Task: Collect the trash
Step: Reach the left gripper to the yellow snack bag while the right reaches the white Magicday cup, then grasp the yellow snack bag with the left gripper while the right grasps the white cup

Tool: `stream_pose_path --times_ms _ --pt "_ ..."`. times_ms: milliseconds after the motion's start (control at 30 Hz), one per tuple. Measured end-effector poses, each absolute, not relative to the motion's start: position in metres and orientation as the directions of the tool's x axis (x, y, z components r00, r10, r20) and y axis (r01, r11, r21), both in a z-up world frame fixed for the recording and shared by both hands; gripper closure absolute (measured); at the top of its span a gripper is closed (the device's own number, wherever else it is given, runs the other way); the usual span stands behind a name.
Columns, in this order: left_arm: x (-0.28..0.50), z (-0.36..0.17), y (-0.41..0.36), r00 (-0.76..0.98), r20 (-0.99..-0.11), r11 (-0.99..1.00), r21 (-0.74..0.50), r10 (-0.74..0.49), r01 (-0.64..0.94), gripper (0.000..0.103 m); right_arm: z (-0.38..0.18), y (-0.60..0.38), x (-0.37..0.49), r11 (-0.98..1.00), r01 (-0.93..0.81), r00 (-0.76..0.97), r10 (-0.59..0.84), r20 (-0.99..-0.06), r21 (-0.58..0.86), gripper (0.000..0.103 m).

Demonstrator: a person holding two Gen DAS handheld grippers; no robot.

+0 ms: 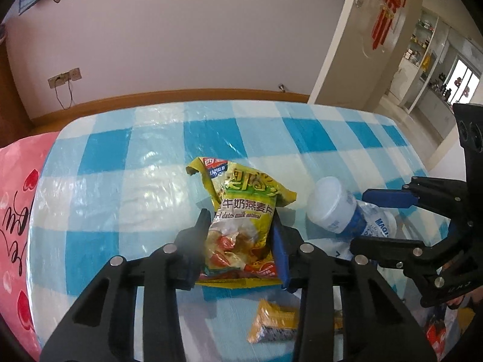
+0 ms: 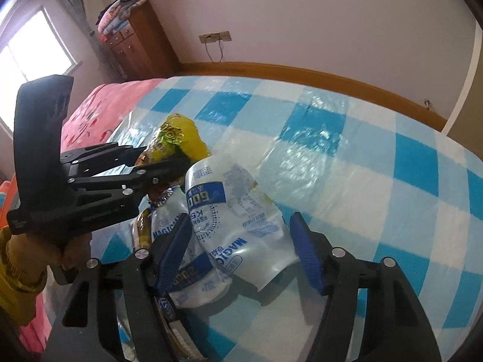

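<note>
Left claw squeezing the yellow oatmeal bag, both blue pads pressing into its sides, bag lifted a little off the checked cloth covering the surface. Seen from the right wrist camera, the same claw reaching in from the left, gripping that bag at its crumpled end.

Right claw standing apart, fingers straddling a clear plastic bottle with blue lettering, neither pad visibly pressing on it. Bottle lying tilted, resting on more clear wrappers beneath. In the left view, the bottle showing a white cap end, lying just right of the bag, the right claw coming in from the right edge around its far end.

Lying near the bottom of the left view, partly behind the left claw's arm: a small yellow packet. Sitting at the left edge of the cloth: a pink cushion with red hearts. Standing beyond, against the wall: a wooden dresser.
</note>
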State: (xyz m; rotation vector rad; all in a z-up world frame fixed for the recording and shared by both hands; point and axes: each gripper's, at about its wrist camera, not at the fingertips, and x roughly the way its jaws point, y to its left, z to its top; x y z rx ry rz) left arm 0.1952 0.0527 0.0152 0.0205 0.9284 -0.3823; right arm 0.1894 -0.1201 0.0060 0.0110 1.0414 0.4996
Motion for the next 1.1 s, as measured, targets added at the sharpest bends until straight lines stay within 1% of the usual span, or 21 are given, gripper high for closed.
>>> stream_pose_path --times_ms 200,467,500,533,600,867,933,1100 --pt "0.166 0.016 0.055 0.521 -0.785 0.924 -0.167 -0.336 0.344 0.065 0.006 -0.109 0.163 0.872 -0.423 0.375 0.416 -0.829 0.246 0.036" --pt "0.128 0.016 0.066 0.507 -0.778 0.918 -0.224 -0.370 0.327 0.067 0.010 -0.108 0.128 0.857 -0.409 0.369 0.470 -0.802 0.314 0.039" --pt "0.123 0.016 0.068 0.506 -0.775 0.917 -0.236 -0.377 0.321 0.067 0.012 -0.109 0.125 0.854 -0.407 0.372 0.479 -0.795 0.324 0.041" --pt "0.120 0.016 0.069 0.508 -0.772 0.916 -0.245 -0.382 0.318 0.068 0.015 -0.110 0.119 0.850 -0.405 0.381 0.490 -0.784 0.335 0.048" --pt "0.111 0.017 0.074 0.515 -0.760 0.913 -0.266 -0.396 0.309 0.068 0.020 -0.111 0.111 0.849 -0.401 0.390 0.498 -0.775 0.344 0.071" --pt "0.079 0.021 0.087 0.537 -0.737 0.912 -0.314 -0.410 0.265 0.068 0.019 -0.104 0.105 0.885 -0.398 0.440 0.414 -0.797 0.240 0.071" --pt "0.076 0.020 0.092 0.539 -0.735 0.911 -0.327 -0.411 0.250 0.068 0.016 -0.102 0.106 0.884 -0.401 0.432 0.415 -0.801 0.241 0.068" --pt "0.066 0.019 0.104 0.549 -0.730 0.913 -0.343 -0.408 0.223 0.068 0.010 -0.093 0.109 0.904 -0.404 0.447 0.332 -0.830 0.144 0.059"
